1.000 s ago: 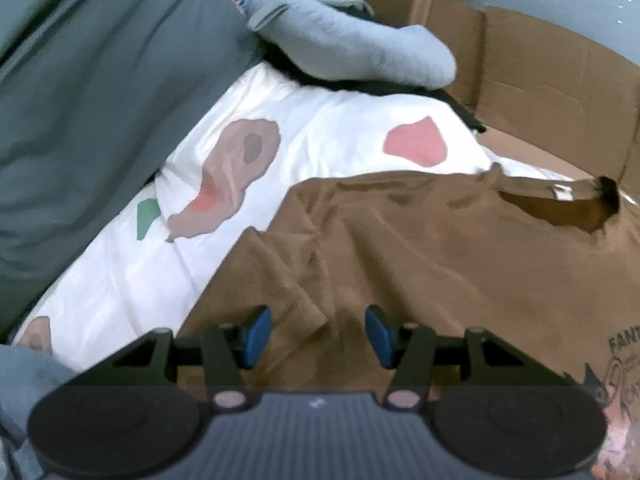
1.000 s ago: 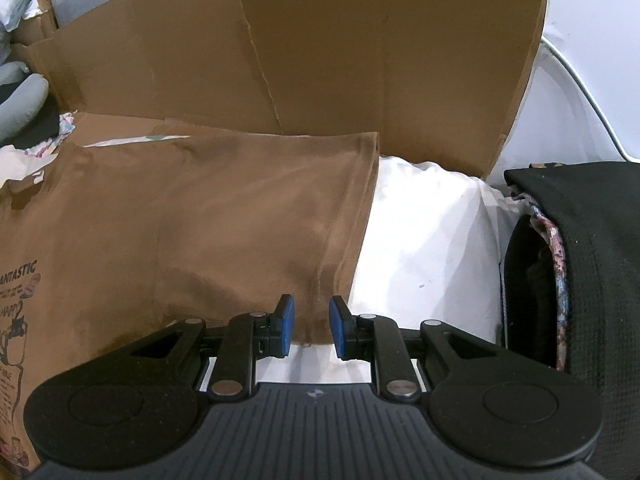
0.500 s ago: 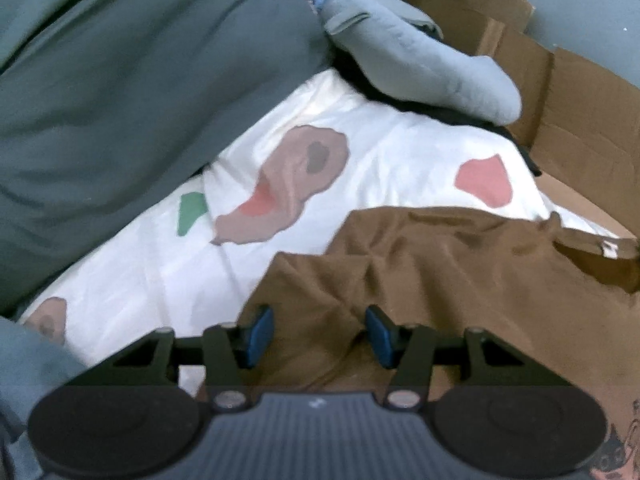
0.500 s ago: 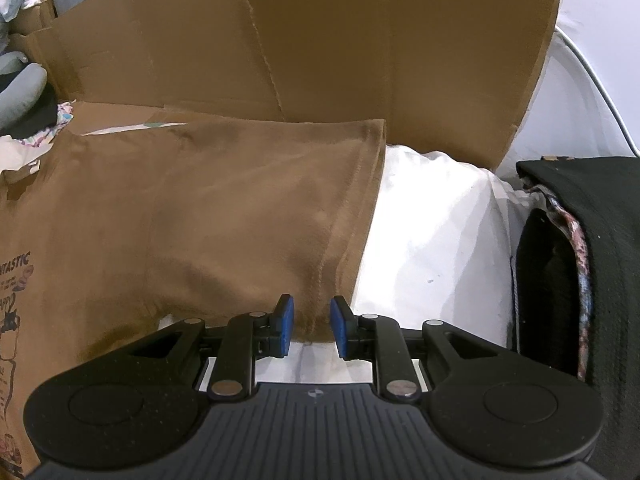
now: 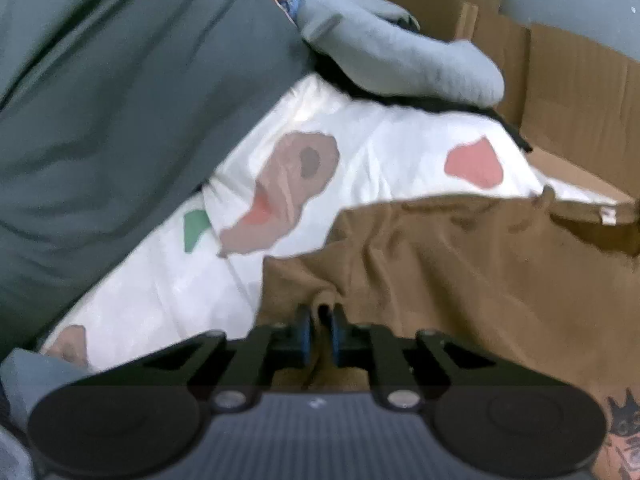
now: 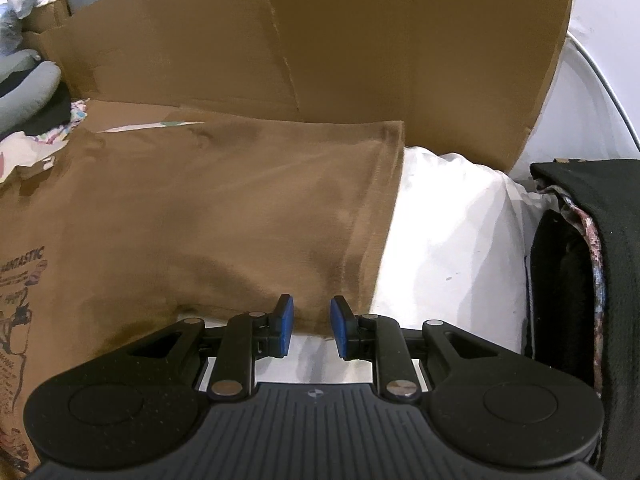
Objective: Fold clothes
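A brown T-shirt (image 5: 460, 264) with a printed graphic lies on a white patterned sheet (image 5: 380, 152). In the left wrist view its sleeve edge is bunched up, and my left gripper (image 5: 320, 328) is shut on a fold of that sleeve. In the right wrist view the shirt's lower part (image 6: 200, 216) lies flat, its hem corner at my right gripper (image 6: 312, 320). The blue pads stand a small gap apart with the hem edge between them, not pinching it.
Cardboard sheets (image 6: 320, 40) stand behind the bed. A dark green blanket (image 5: 120, 100) lies at left, a grey pillow (image 5: 400, 64) at the back. A black garment pile (image 6: 588, 280) sits at right on a white sheet (image 6: 448, 240).
My left gripper slid left to the sleeve edge and closed on a fold of it. The right gripper has barely moved and keeps the same gap.
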`<state>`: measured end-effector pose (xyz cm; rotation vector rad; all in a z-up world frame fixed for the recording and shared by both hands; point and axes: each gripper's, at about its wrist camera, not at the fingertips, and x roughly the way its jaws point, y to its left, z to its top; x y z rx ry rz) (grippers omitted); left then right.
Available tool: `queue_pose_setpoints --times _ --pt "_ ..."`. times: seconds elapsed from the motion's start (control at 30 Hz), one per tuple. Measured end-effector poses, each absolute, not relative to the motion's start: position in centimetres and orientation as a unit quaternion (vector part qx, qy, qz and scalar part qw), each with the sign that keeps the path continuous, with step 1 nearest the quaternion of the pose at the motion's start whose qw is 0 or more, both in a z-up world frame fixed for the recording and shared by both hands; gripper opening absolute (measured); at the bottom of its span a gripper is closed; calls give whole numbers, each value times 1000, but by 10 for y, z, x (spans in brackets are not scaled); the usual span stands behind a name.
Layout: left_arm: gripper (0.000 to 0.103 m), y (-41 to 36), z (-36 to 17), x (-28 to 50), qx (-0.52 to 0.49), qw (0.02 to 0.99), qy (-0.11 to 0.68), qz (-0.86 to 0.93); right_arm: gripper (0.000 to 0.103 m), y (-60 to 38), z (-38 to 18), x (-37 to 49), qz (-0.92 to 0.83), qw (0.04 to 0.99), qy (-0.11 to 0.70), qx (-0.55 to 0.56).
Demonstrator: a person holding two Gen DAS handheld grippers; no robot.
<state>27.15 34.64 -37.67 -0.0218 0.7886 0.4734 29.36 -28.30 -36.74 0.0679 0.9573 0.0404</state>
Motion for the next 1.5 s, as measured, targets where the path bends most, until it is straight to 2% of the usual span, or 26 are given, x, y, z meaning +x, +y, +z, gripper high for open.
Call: queue_pose_setpoints --times 0.43,1.33,1.4,1.5 --pt "6 411 -337 260 17 888 379 259 27 -265 -361 288 57 890 453 13" --pt "6 483 -391 291 21 830 453 325 29 -232 -375 288 78 874 480 -5" --pt "7 486 -398 295 10 819 472 325 29 -234 -378 288 72 872 484 -6" --pt "18 481 -391 297 5 824 463 328 29 -239 -381 290 58 871 488 -3"
